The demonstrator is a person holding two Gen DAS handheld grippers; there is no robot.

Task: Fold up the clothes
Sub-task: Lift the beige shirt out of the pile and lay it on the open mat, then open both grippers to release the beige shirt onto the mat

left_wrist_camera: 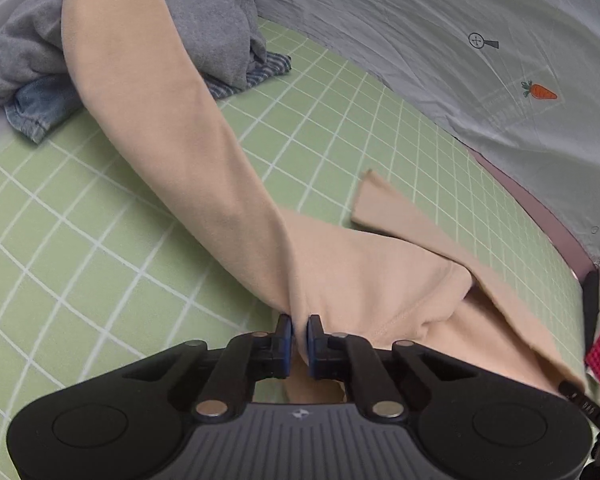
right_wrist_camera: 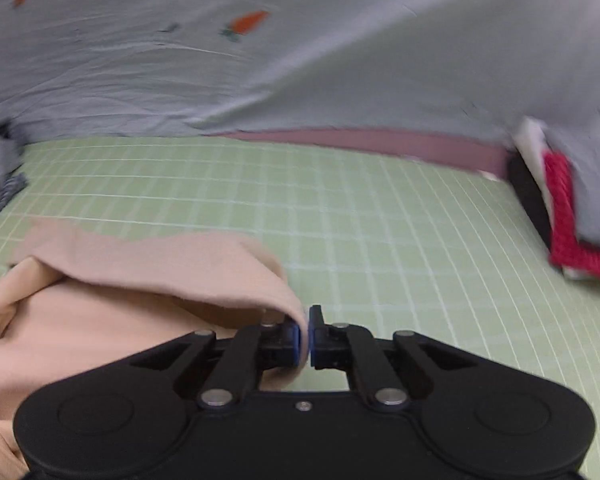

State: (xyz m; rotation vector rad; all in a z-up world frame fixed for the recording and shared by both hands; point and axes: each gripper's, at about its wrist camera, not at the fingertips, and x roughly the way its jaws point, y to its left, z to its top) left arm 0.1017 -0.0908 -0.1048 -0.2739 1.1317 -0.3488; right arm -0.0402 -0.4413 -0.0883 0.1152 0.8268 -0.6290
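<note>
Peach garment (left_wrist_camera: 204, 168) edge pinched by left gripper (left_wrist_camera: 299, 322), right gripper (right_wrist_camera: 305, 322); green grid mat (right_wrist_camera: 380, 216) bare ahead.

no readable text, carrot print on grey sheet (left_wrist_camera: 500, 40)

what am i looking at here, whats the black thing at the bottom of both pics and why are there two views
The black thing is a handheld gripper; a person holds one in each hand, each with a camera looking along its two fingers. One picture is from the left gripper, the other from the right gripper. Both are shut on a beige garment spread over a green checked sheet. A pile of grey and denim clothes waits behind it, near a pale carrot-print blanket.
</note>
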